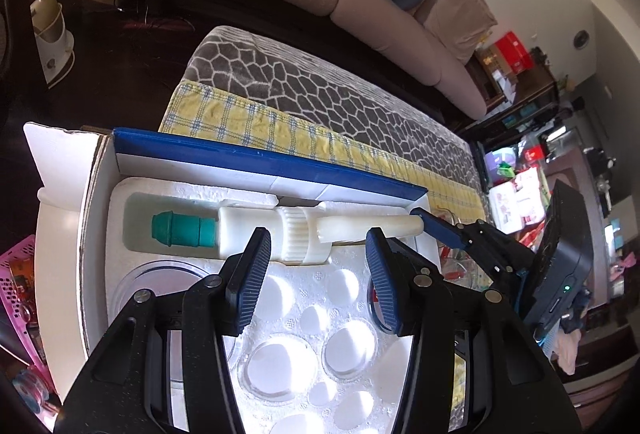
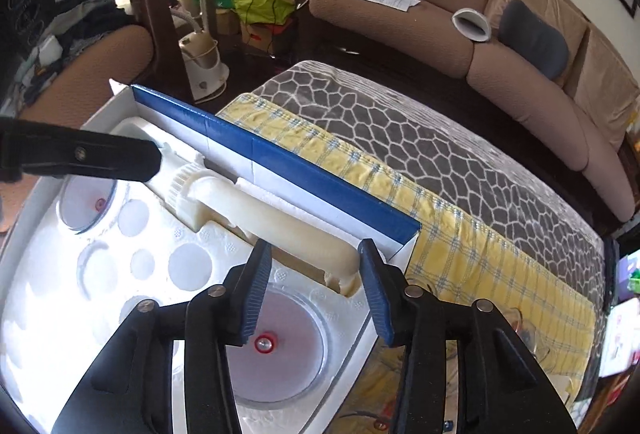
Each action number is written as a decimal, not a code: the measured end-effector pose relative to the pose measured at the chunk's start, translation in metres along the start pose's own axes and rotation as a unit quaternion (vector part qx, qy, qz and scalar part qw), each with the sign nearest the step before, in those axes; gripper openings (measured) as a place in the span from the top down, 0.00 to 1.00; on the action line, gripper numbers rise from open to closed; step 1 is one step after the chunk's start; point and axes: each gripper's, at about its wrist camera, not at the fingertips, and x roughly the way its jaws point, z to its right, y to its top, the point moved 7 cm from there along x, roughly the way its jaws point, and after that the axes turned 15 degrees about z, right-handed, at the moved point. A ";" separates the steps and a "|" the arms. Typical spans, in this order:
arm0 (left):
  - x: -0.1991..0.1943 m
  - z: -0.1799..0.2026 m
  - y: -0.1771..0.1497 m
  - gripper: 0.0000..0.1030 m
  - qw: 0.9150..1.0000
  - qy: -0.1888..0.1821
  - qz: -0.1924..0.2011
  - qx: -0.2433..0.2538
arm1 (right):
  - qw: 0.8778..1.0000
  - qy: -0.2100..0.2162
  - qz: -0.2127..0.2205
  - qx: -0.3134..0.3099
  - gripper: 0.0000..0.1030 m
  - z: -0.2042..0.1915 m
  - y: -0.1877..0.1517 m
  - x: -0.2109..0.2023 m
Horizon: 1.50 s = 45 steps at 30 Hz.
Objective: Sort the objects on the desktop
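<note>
A white plastic hand pump [image 1: 248, 230] with a green tip [image 1: 184, 230] lies in its slot in the white foam insert [image 1: 304, 298] of an open blue-edged box [image 1: 256, 160]. My left gripper [image 1: 317, 239] hovers over the pump's ribbed collar [image 1: 298, 238] with its jaws apart and no pad pressing on it. In the right wrist view my right gripper [image 2: 315, 249] is open around the pump's handle end [image 2: 340, 258], with a gap on the left side. One blue right fingertip [image 1: 438, 230] shows at that end in the left wrist view. A black left finger [image 2: 120, 158] reaches over the pump body.
Clear round cups [image 2: 280, 350] [image 2: 86, 208] sit in foam wells. The box rests on a yellow checked cloth [image 2: 460, 234] over a grey patterned cover [image 2: 440, 138]. A brown sofa [image 2: 420, 14] stands behind, a pink basket [image 1: 18, 282] at the left.
</note>
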 end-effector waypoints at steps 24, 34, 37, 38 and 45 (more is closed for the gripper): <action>0.024 0.009 0.003 0.56 1.000 -0.005 -0.015 0.007 | 0.997 0.026 0.006 0.069 0.94 -0.001 0.041 0.018; 0.033 0.024 -0.005 0.56 0.998 -0.013 -0.028 0.047 | 0.995 0.028 -0.005 0.092 0.94 0.007 0.027 0.009; 0.034 0.029 -0.010 0.56 0.998 -0.007 -0.024 0.066 | 0.995 0.018 0.017 0.096 0.94 0.009 0.020 0.003; 0.034 0.030 -0.010 0.56 0.997 -0.003 -0.023 0.070 | 0.994 0.016 0.021 0.104 0.94 0.010 0.019 0.002; 0.016 0.033 -0.008 0.50 0.997 -0.032 -0.032 0.059 | 0.995 0.013 0.014 0.102 0.85 0.015 0.022 -0.010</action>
